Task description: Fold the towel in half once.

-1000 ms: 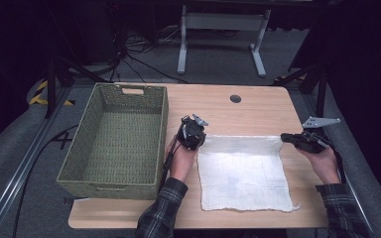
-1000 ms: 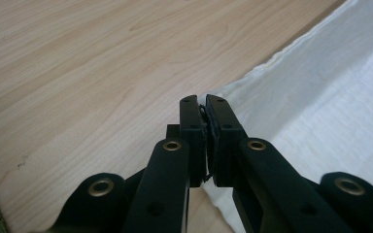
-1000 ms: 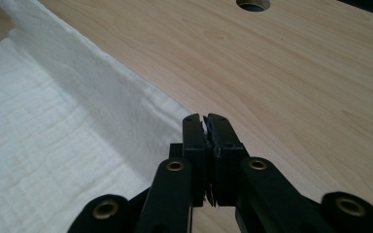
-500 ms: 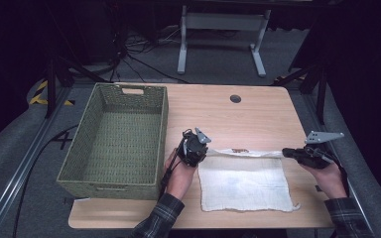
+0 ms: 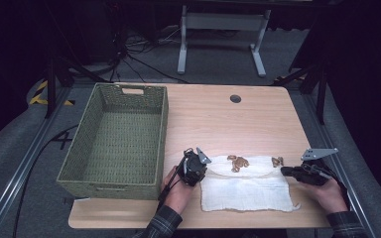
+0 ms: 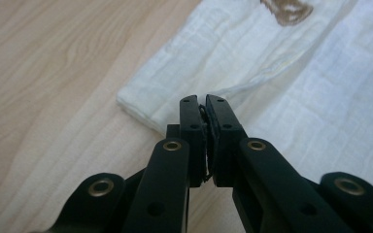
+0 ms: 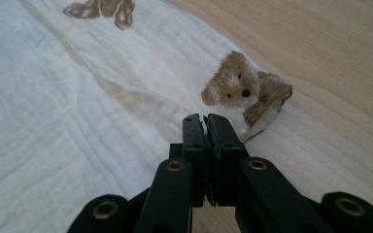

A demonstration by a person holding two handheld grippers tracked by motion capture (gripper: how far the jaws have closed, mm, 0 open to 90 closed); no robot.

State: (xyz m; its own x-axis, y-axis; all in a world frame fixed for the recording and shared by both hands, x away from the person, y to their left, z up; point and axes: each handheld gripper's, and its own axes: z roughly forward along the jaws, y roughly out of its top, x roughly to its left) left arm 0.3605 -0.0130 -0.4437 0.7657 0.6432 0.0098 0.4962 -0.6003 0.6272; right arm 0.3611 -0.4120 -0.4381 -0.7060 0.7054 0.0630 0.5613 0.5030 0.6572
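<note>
**A:** What does the high view show?

**B:** A white cloth lies on the wooden surface, at your near edge and to the right of an empty woven basket. Your left hand-held gripper is at the cloth's left end and your right hand-held gripper is at its right end. The far edge is turned over toward you as a narrow band. Brown bear prints show on that band.

**A:** And the left gripper view?

**B:** Your left hand-held gripper has its jaws pressed together. The tips sit right at the corner of the turned-over layer of cloth, so I take it they are pinching that corner. Bare wood lies to the left.

**A:** The right gripper view?

**B:** It is much the same. Your right hand-held gripper is closed tight at the other corner, where the cloth curls up beside a small bear print.

**A:** How far along am I?

**B:** I'd say this is early in a first fold. Only a strip is turned over and most of the cloth is a single flat layer. You have yet to bring the far edge down to the near edge, let go, and probably fold again. After that the cloth may go in the basket, which holds nothing yet.
</note>
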